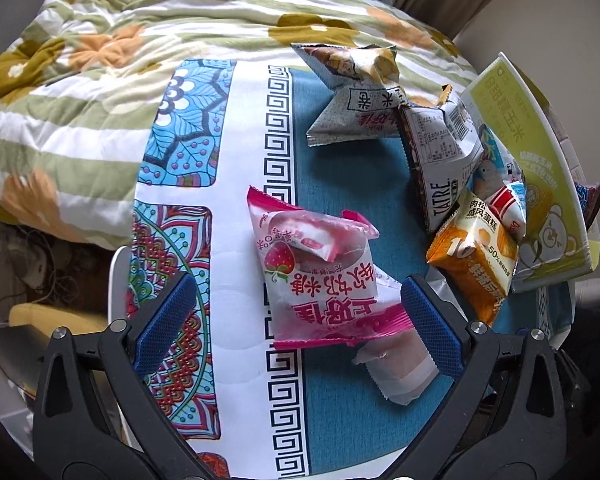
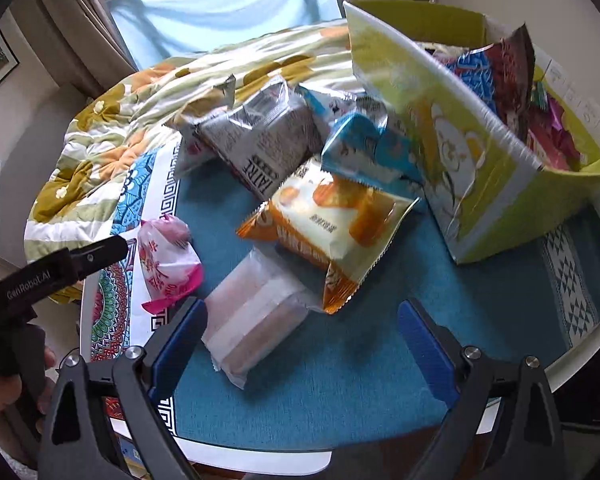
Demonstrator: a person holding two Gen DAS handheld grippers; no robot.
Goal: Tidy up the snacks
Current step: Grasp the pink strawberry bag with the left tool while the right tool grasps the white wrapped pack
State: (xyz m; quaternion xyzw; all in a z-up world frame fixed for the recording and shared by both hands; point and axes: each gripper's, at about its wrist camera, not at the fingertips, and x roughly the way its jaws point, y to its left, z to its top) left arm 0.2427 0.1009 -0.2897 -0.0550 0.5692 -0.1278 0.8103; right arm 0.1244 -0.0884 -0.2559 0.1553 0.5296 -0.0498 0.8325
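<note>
Both tongs spread: left gripper (image 1: 296,312) straddles the pink strawberry snack packet (image 1: 316,276); squeeze at its puffed middle, then carry toward the green box (image 1: 540,184) at two o'clock

- Tablecloth (image 2: 340,380): teal centre, white border with navy key pattern, multicolour mandalas.
- Quilt (image 1: 100,60): green-white stripes, ochre and orange flowers.
- Snack packet (image 1: 320,280): pink, strawberry print.
- Cake packet (image 2: 332,232): orange and white.
- Box (image 2: 480,184): lime green.
</note>
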